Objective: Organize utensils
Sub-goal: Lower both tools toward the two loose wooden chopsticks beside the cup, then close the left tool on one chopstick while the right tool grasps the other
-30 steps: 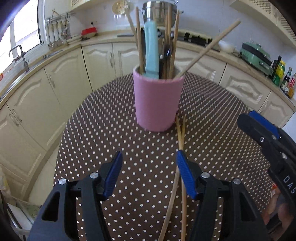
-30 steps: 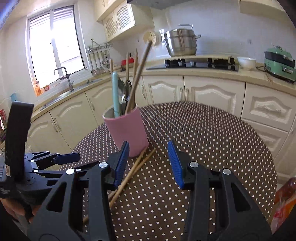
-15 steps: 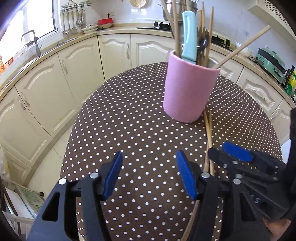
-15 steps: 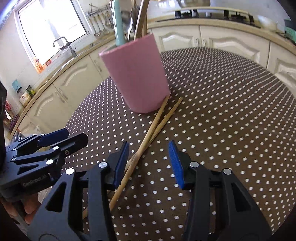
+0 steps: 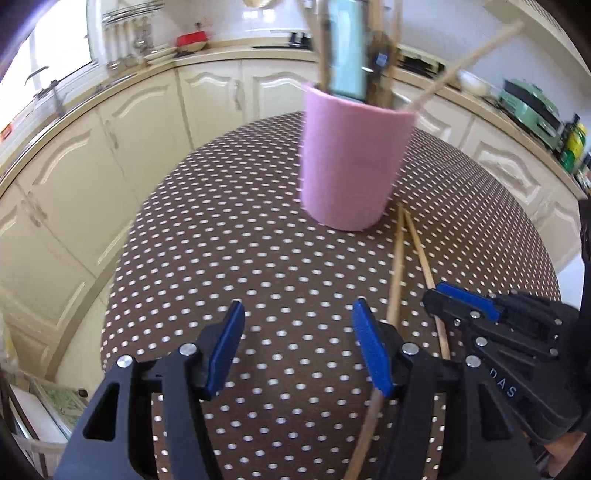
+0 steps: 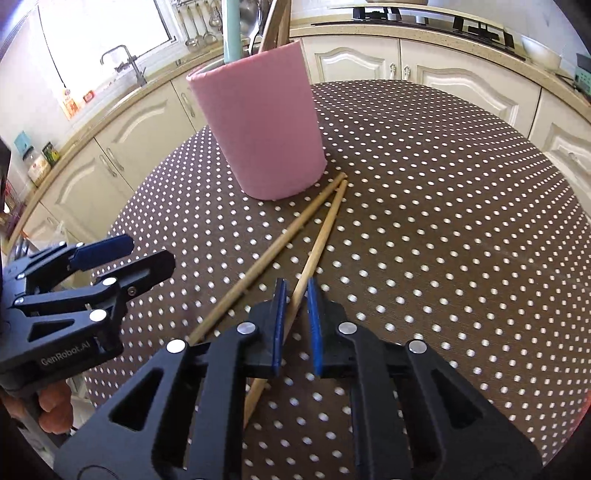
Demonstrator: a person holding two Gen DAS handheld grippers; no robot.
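Note:
A pink cup (image 5: 351, 166) (image 6: 262, 129) holding several utensils stands on the dotted table (image 6: 443, 221). Two wooden chopsticks lie in front of it, splayed apart. My right gripper (image 6: 295, 291) is low over the table and its jaws are closing around the right chopstick (image 6: 325, 229). The stick sits between the blue pads with a thin gap still showing. The other chopstick (image 6: 280, 243) lies free to its left. My left gripper (image 5: 295, 317) hovers open over the cloth, holding nothing, just left of that free chopstick (image 5: 397, 266).
Cream kitchen cabinets and a countertop ring the round table. A sink (image 6: 122, 59) is at the left and a hob (image 6: 424, 18) at the back. The two grippers are close together near the table's front edge (image 5: 122, 295).
The right gripper dropped toward the table and narrowed its jaws around one chopstick. The chopsticks, nearly parallel before, now splay apart. The left gripper stayed open.

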